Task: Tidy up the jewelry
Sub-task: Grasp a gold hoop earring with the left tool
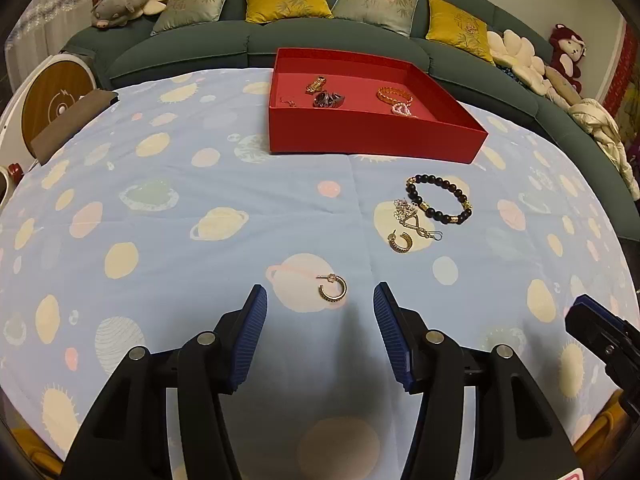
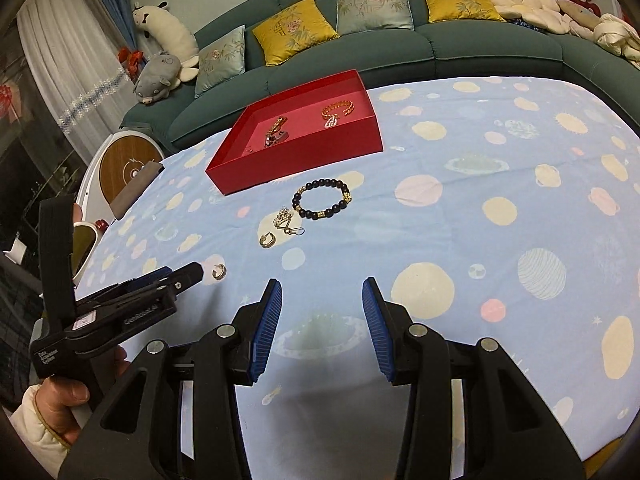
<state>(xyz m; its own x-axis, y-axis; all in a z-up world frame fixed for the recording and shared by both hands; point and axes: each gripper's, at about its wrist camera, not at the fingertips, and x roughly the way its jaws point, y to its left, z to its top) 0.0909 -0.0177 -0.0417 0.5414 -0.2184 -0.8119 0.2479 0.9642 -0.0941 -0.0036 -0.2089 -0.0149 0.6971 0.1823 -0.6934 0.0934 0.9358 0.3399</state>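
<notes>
Hoop earring (image 1: pixel 333 287) lies just ahead between the left gripper (image 1: pixel 320 300) jaws, which stand wide and empty; right gripper (image 2: pixel 322 300), half open and empty, sits farther off.

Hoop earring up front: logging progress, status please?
Left gripper open, nearest hoop earring between its tips, untouched. Right gripper open, empty. Red tray beyond; nothing in the way.
</notes>
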